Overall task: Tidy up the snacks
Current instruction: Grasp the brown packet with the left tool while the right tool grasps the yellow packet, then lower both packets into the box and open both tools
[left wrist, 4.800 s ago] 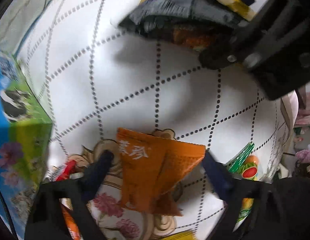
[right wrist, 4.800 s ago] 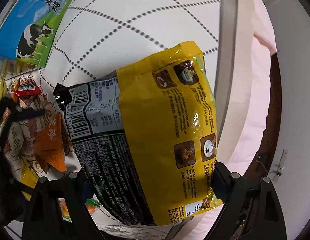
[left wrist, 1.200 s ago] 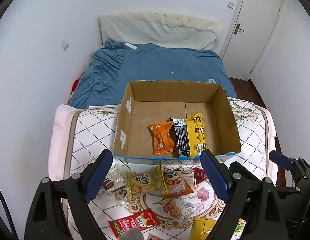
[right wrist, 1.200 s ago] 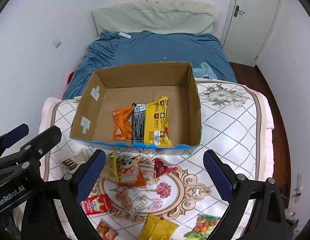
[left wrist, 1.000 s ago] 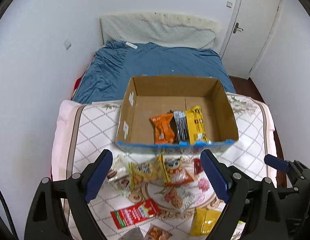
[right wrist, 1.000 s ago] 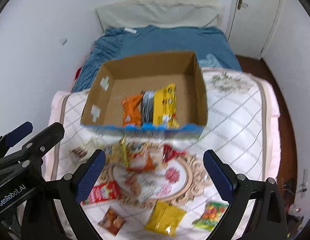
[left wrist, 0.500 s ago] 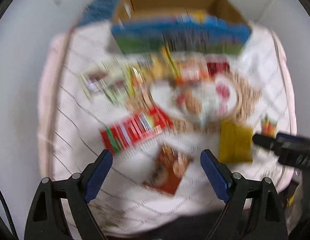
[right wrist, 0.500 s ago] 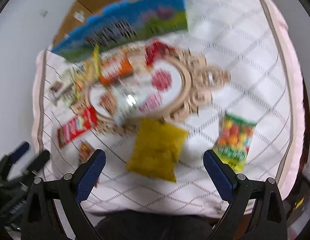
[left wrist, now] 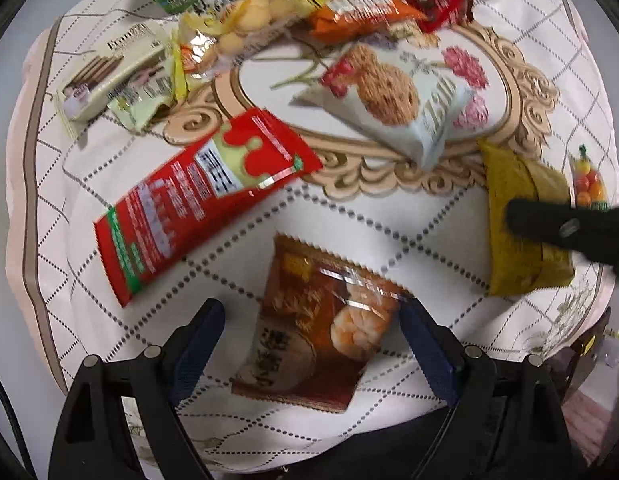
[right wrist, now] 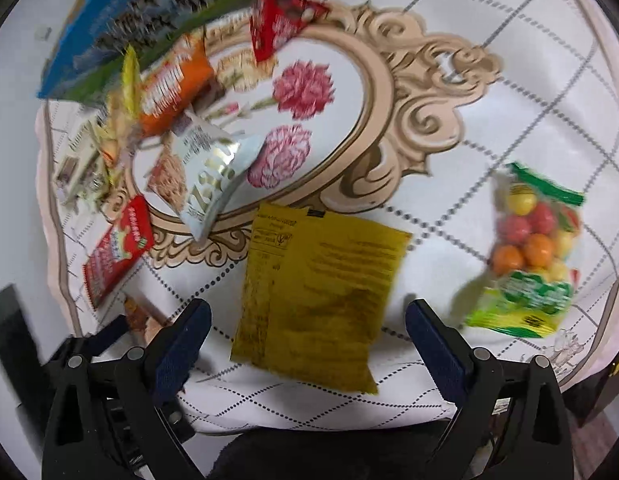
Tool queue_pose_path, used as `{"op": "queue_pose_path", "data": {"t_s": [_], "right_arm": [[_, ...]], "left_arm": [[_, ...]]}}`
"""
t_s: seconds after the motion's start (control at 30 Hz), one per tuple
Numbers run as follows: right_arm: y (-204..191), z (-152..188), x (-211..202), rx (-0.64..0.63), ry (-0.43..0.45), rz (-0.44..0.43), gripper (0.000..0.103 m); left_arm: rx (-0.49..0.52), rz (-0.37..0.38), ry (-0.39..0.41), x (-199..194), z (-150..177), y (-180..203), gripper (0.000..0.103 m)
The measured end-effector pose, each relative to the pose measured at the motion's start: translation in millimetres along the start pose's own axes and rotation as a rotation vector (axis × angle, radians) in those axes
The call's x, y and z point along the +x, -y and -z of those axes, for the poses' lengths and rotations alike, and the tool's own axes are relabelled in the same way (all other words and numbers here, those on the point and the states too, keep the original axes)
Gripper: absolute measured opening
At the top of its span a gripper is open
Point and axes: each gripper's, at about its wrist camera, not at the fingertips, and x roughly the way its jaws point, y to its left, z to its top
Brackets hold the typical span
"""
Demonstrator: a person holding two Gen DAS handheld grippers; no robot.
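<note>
My left gripper (left wrist: 311, 320) is open, its fingers either side of a brown shrimp snack packet (left wrist: 321, 328) lying on the white quilted cloth. My right gripper (right wrist: 307, 320) is open, straddling the near end of a mustard-yellow packet (right wrist: 317, 280). That packet also shows in the left wrist view (left wrist: 521, 224), with the right gripper's black finger (left wrist: 569, 226) across it. A red packet (left wrist: 197, 200), a white cookie packet (left wrist: 393, 96) and a green bag of coloured candy balls (right wrist: 533, 248) lie nearby.
The box's blue-green printed wall (right wrist: 149, 12) stands at the far edge, with orange (left wrist: 361, 8), dark red (left wrist: 437, 4), yellow puff (left wrist: 237, 28) and cream wafer (left wrist: 109, 76) packets in front of it. The cloth's near edge (right wrist: 349, 412) drops off just below the grippers.
Both grippers have swung down from a high view of the box and bed to low over the cloth. They now sit over the shrimp packet and the yellow packet.
</note>
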Motion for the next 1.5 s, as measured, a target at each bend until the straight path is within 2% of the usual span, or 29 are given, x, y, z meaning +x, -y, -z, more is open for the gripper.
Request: {"op": "queue_pose_path", "data": {"t_s": [0.13, 0.2, 0.33, 0.4, 0.5, 0.73, 0.87, 1.0, 1.2, 1.5], "right_arm": [[-6, -3, 6, -0.014, -0.008, 0.042, 0.1], [-7, -1, 5, -0.024, 0.001, 0.047, 0.097], [-7, 7, 2, -0.051, 0.009, 0.066, 0.083], [-5, 10, 3, -0.052, 0.001, 0.063, 0.08], [-4, 9, 7, -0.037, -0.005, 0.056, 0.08], [-10, 5, 18, -0.041, -0.006, 0.079, 0.081], [-12, 6, 20, -0.055, 0.02, 0.095, 0.078], [-15, 13, 19, -0.073, 0.045, 0.104, 0.073], [-9, 29, 14, -0.121, 0.091, 0.114, 0.061], [-8, 53, -8, -0.156, 0.119, 0.069, 0.058]], "left_arm": [[-0.069, -0.008, 0.021, -3, -8, -11, 0.071], [-0.098, 0.0, 0.024, -4, -10, -18, 0.071], [-0.141, 0.029, 0.012, -1, -14, -27, 0.071], [-0.151, 0.039, -0.002, 1, -15, -30, 0.072], [-0.163, 0.046, -0.022, 2, -18, -33, 0.074], [-0.141, 0.011, -0.052, 10, -18, -30, 0.076], [-0.156, 0.014, -0.007, 13, -21, -30, 0.076], [-0.189, -0.001, 0.047, 4, -9, -26, 0.059], [-0.203, -0.019, 0.08, -2, 7, -20, 0.056], [-0.208, -0.012, 0.125, -32, 29, -20, 0.055]]}}
